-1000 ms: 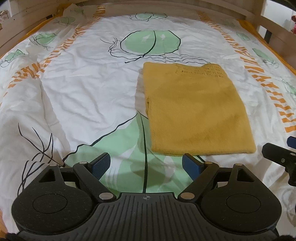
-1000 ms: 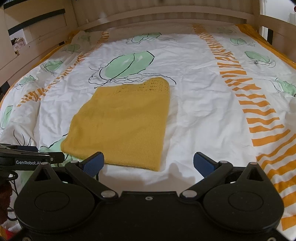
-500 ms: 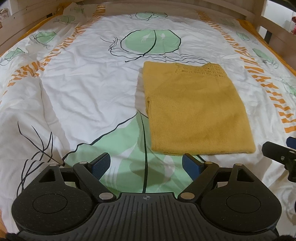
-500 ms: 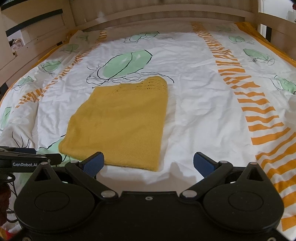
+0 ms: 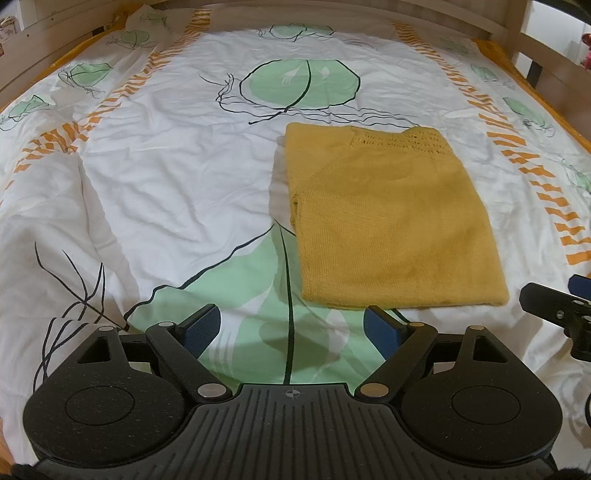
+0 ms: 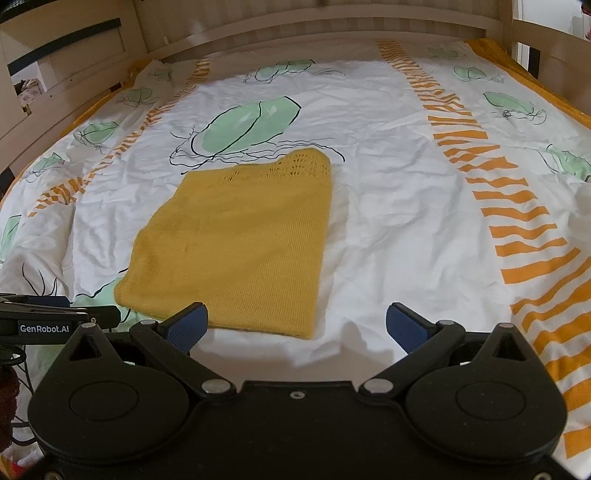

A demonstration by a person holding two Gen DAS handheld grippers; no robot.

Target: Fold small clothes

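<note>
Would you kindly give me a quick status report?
Left gripper and right gripper open, empty. Yellow knit folded flat on bedsheet. Nothing in the way.

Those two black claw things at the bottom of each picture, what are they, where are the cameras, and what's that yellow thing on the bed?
They are handheld two-finger grippers, one in each of a person's hands, each with a fisheye camera looking forward along its fingers. One picture comes from the left gripper, the other from the right gripper. Both stand open with nothing between the blue pads, and neither holds anything. The yellow knitted garment lies flat, already folded into a neat rectangle, with a lacy band at its far edge. It rests on a white bedsheet printed with green leaves and orange stripes, inside a wooden bed frame. Each camera also catches the other gripper at the edge of its picture.
</note>
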